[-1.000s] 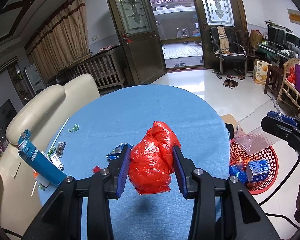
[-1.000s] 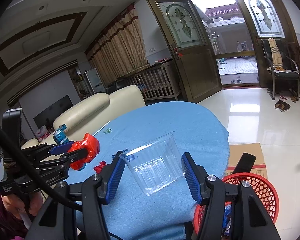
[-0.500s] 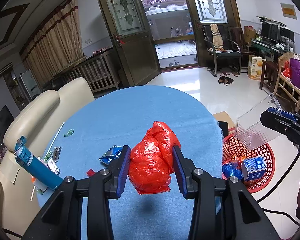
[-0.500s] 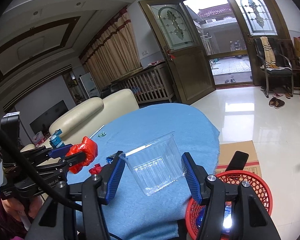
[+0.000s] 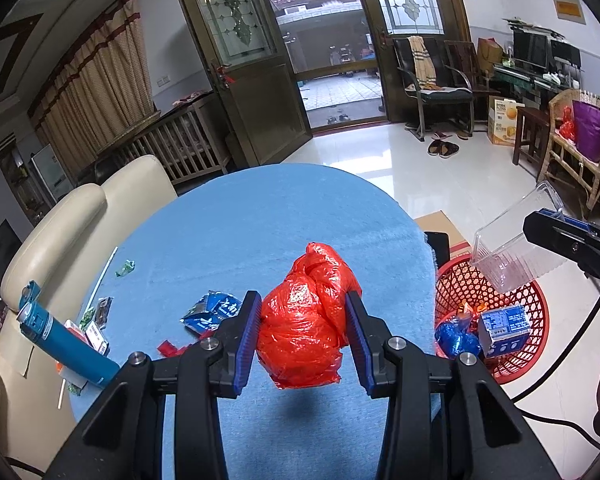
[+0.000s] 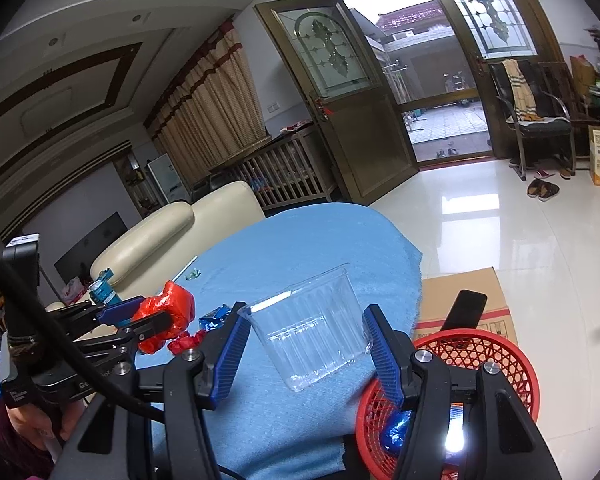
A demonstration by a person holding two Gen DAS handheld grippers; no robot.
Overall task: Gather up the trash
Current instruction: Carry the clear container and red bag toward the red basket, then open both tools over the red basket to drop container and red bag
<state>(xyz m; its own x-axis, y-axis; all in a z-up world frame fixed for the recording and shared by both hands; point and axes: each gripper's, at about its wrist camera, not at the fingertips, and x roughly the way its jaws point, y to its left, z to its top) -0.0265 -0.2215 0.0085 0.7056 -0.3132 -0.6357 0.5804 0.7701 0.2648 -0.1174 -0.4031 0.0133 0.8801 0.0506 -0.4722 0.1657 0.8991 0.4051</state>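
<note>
presently: left gripper (image 5: 302, 334) is clamping a crumpled red plastic bag (image 5: 306, 330) between its blue pads, lifted over the blue tablecloth (image 5: 260, 220). right gripper (image 6: 308, 340) is gripping a clear plastic container (image 6: 312, 340). red mesh basket (image 6: 480, 344) is sitting down to that gripper's right, holding blue wrappers. blue wrapper (image 5: 210, 312) is lying left of the bag.

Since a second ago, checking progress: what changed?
Both grippers carried their loads toward the red basket: the clear tub now hangs over its rim. Left gripper still clamps the red bag, right gripper the tub. Table litter unmoved.
</note>
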